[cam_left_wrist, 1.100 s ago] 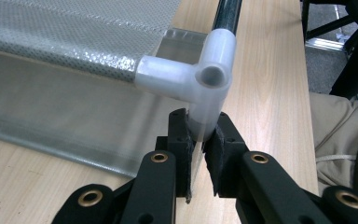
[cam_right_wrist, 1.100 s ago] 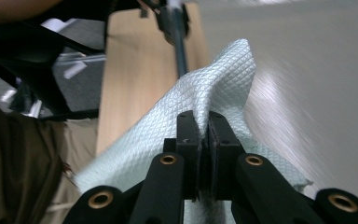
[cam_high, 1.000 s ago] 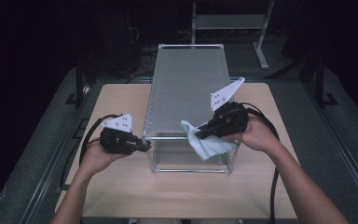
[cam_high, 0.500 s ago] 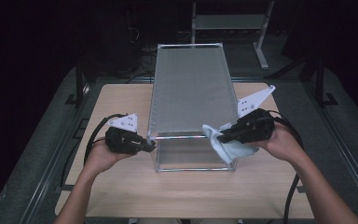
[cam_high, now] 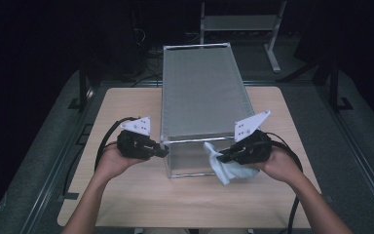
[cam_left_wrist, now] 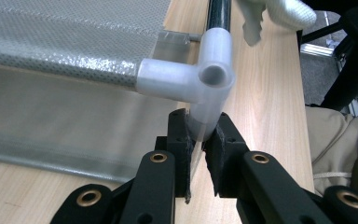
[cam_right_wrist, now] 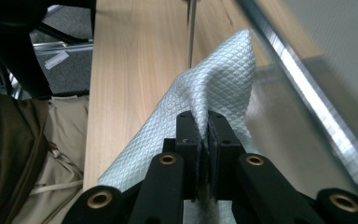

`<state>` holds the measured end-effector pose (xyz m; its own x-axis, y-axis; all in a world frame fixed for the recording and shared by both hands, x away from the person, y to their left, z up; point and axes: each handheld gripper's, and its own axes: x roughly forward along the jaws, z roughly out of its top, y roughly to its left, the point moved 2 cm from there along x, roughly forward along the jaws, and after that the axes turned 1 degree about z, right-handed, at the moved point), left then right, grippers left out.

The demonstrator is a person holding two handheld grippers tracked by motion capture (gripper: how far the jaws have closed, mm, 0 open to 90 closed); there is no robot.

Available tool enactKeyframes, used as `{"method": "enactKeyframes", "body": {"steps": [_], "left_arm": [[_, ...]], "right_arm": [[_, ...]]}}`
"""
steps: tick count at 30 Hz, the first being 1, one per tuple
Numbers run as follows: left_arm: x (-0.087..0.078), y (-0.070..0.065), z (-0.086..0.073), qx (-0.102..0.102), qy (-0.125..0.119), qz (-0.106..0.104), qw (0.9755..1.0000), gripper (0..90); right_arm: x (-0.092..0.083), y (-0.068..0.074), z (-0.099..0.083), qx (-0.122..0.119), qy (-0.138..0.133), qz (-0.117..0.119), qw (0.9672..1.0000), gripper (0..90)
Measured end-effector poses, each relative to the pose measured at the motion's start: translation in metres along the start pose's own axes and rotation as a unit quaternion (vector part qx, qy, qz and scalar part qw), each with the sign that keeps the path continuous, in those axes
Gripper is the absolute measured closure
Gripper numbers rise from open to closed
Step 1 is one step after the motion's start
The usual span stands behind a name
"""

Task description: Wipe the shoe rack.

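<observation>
A long clear box (cam_high: pixel 202 92) with a mesh-patterned top and a metal frame stands lengthwise on the wooden table (cam_high: pixel 126 195). My left gripper (cam_high: pixel 163 151) is shut on the near left corner post of the box, just under its white plastic corner joint (cam_left_wrist: pixel 200 77). My right gripper (cam_high: pixel 220 157) is shut on a pale blue quilted cloth (cam_high: pixel 226 168), (cam_right_wrist: pixel 214 88), which lies against the box's near front face at its right end. In the left gripper view the cloth (cam_left_wrist: pixel 279 11) shows at the top, beyond the front edge.
The box covers the table's middle from the far edge to just short of the near part. A metal stand (cam_high: pixel 238 22) is on the dark floor behind the table. Bare wood lies to the left, to the right and along the near edge.
The right gripper with the cloth has moved from the box's top near edge out right, then down onto the front face. The left gripper has shifted right with the corner.
</observation>
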<state>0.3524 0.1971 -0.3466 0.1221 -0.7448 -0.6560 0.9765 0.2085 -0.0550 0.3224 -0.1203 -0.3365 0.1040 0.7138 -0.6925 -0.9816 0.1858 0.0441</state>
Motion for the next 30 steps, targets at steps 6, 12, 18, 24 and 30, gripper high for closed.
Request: {"method": "enactKeyframes", "body": {"steps": [6,12,18,24,30], "left_arm": [[-0.001,-0.001,0.001,-0.002,-0.002,-0.006,1.0,75.1],[-0.005,-0.002,0.001,0.0,-0.006,-0.006,1.0,73.3],[-0.009,-0.002,0.003,0.001,-0.017,-0.002,0.9999,72.9],[-0.008,-0.001,0.003,0.002,-0.016,-0.001,0.9999,77.1],[-0.007,-0.001,0.003,0.004,-0.017,-0.003,0.9999,79.1]], "right_arm": [[0.029,0.007,-0.018,0.001,0.009,0.006,0.9999,84.0],[0.055,0.008,-0.033,0.009,0.017,0.005,0.9998,83.8],[0.074,0.003,-0.046,0.027,0.013,-0.006,0.9995,83.7],[0.099,-0.004,-0.055,0.041,0.016,-0.015,0.9989,83.7],[0.121,-0.008,-0.054,0.046,0.007,-0.024,0.9986,83.7]]}}
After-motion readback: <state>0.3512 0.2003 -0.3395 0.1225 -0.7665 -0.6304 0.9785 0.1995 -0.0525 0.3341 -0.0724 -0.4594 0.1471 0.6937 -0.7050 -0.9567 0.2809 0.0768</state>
